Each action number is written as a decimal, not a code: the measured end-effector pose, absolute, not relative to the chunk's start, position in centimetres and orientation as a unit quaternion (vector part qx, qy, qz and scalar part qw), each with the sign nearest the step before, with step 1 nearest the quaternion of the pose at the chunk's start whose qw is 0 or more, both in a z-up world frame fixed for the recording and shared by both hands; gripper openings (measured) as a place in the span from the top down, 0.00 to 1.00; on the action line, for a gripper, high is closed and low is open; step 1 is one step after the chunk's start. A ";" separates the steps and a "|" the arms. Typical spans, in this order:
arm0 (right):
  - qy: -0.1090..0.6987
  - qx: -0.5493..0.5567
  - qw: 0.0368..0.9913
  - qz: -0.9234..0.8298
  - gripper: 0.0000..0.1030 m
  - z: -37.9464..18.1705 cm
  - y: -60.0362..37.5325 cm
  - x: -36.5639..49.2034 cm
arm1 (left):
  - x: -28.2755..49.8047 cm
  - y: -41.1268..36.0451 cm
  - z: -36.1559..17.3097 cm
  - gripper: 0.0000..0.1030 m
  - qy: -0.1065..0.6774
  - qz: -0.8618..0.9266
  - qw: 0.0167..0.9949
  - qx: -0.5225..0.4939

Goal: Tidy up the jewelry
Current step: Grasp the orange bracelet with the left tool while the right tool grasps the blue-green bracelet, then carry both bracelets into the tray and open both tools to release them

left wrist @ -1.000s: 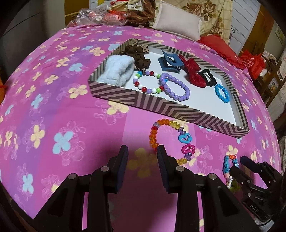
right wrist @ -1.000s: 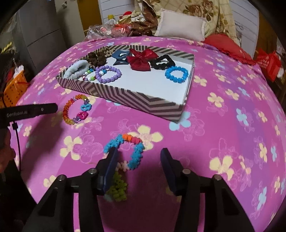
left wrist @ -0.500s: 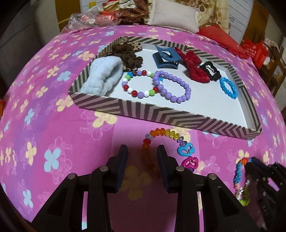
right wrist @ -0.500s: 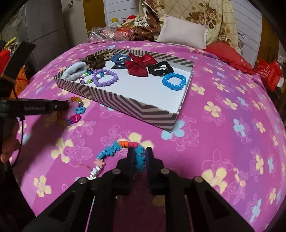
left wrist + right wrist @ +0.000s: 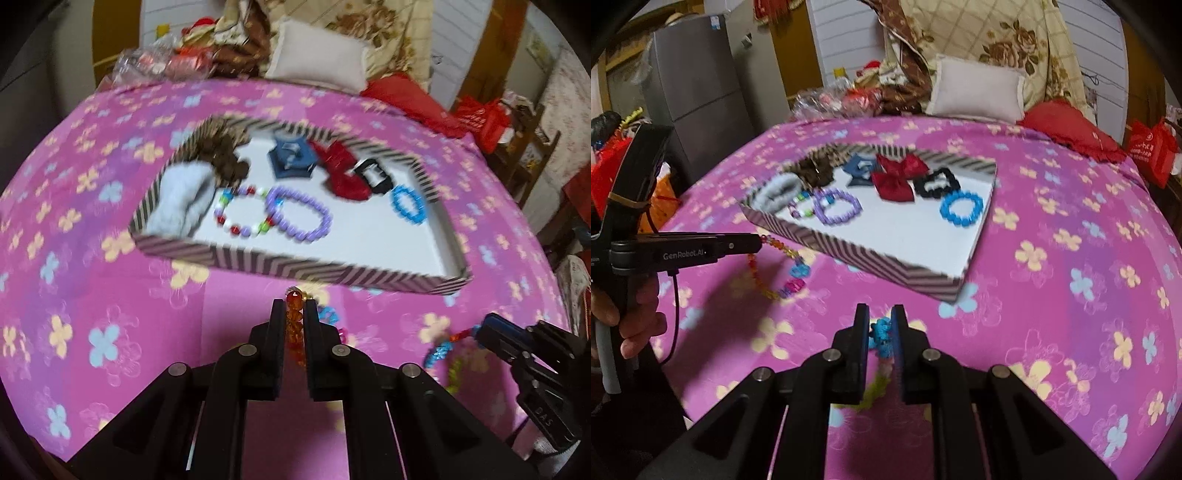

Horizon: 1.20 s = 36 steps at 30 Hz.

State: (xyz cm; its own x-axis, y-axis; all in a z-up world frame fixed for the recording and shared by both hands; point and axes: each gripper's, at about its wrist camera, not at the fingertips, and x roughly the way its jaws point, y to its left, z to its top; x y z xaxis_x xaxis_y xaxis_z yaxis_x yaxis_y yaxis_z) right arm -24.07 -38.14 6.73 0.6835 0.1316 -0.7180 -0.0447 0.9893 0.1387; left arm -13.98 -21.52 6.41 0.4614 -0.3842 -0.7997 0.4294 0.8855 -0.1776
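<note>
Bracelets are both gripped: your left gripper (image 5: pixel 294 314) pinches the orange-beaded rainbow bracelet (image 5: pixel 775 271), your right gripper (image 5: pixel 880 325) the blue-and-green beaded bracelet (image 5: pixel 881 338), each dangling above the pink floral bedspread (image 5: pixel 1052 295). Beyond both, the chevron-striped white tray (image 5: pixel 369 275) offers bare floor near-right; left hand sits nearer.

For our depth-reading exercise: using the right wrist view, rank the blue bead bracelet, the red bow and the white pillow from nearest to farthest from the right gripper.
1. Blue bead bracelet: in the striped tray, near its right side, closest to the right gripper.
2. Red bow: deeper in the tray, left of the bracelet.
3. White pillow: beyond the tray, at the back.
</note>
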 end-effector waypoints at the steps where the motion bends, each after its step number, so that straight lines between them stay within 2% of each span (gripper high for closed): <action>1: 0.391 0.059 0.917 0.052 0.88 7.2 -38.1 -24.1 | -14.1 -21.7 7.1 0.98 0.455 -0.244 0.856 0.026; 19: 0.325 0.054 0.941 0.075 0.89 15.4 -39.6 -21.6 | -12.0 -25.1 15.1 0.98 0.398 -0.272 0.875 0.042; 28: 0.343 0.077 0.933 0.079 0.89 13.7 -40.1 -17.8 | -9.7 -29.3 12.7 0.98 0.437 -0.288 0.852 0.012; 36: 0.401 0.092 0.910 0.048 0.89 8.7 -43.0 -14.0 | -6.5 -29.3 5.4 0.98 0.502 -0.239 0.831 0.020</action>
